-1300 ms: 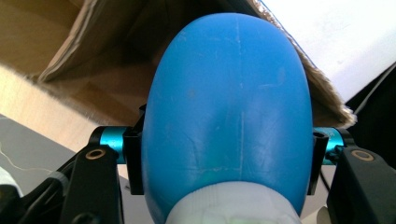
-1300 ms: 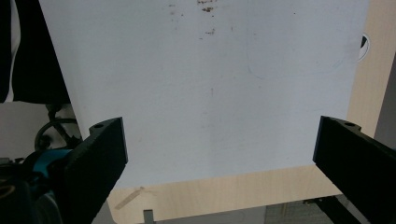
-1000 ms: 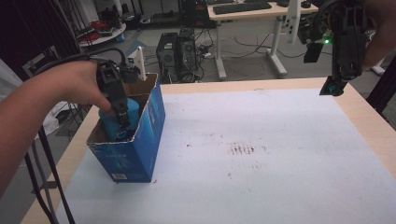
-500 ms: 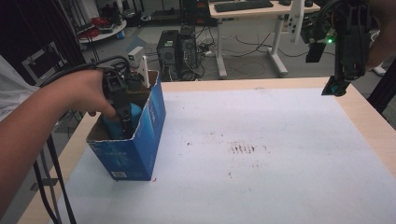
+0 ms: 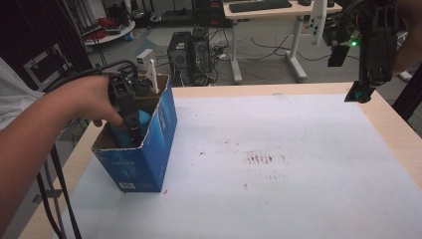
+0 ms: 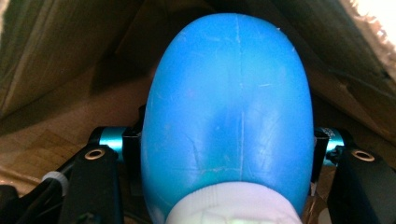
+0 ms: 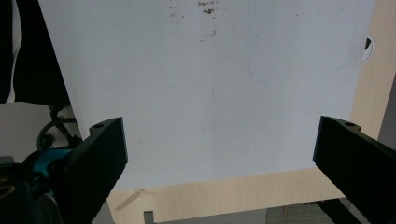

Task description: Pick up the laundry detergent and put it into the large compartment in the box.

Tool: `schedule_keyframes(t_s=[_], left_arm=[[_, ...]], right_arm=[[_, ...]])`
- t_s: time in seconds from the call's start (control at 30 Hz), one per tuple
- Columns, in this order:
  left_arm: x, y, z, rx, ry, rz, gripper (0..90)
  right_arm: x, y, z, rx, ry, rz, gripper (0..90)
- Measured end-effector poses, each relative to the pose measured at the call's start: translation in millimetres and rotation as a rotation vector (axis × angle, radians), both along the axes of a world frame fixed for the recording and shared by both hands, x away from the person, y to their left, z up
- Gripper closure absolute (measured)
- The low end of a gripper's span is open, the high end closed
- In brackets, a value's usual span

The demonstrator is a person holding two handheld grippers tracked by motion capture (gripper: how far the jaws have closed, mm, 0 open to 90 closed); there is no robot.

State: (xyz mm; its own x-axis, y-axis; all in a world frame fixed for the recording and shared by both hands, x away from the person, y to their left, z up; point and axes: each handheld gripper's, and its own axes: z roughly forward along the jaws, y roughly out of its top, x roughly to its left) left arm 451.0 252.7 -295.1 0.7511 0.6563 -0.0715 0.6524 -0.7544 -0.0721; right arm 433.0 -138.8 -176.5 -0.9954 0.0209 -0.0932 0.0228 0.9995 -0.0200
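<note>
A blue cardboard box (image 5: 149, 144) stands open at the table's left. My left gripper (image 5: 130, 130) reaches down into it, shut on a blue rounded bottle (image 5: 142, 121) with a white cap. In the left gripper view the blue bottle (image 6: 229, 112) sits squeezed between both jaws, with the box's brown inner walls (image 6: 56, 51) around it. My right gripper (image 5: 359, 93) hangs high above the table's far right corner, open, with nothing between its jaws. In the right gripper view, that gripper (image 7: 219, 154) looks down on the white table sheet (image 7: 210, 84).
A white sheet (image 5: 278, 169) with small brown stains (image 5: 259, 158) covers the wooden table (image 5: 393, 129). Beyond the far edge stand computer towers (image 5: 191, 52), cables and a desk (image 5: 278, 10). A white flap or object (image 5: 152, 77) sticks up at the box's far end.
The left hand and gripper have shifted slightly inside the box with the blue bottle. The right gripper has stayed high at the far right, drifting only a little.
</note>
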Motion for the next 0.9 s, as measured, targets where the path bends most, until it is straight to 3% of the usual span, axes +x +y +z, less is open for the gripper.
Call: schedule_keyframes(t_s=[0.2, 0.7, 0.9], left_arm=[[-0.5, -3.2, 1.7, -0.002, -0.002, -0.029, 33.7], [-3.9, -8.2, 18.7, 0.002, -0.033, -0.043, 29.7], [-7.2, -7.1, 29.5, 0.013, -0.068, -0.058, 24.3]], right_arm=[[-1.5, -0.9, 0.3, -0.008, 0.001, -0.007, 2.0], [-3.6, -2.6, 0.7, -0.003, -0.002, -0.005, 2.0], [-4.0, -1.7, -1.0, -0.004, 0.003, -0.008, 2.0]])
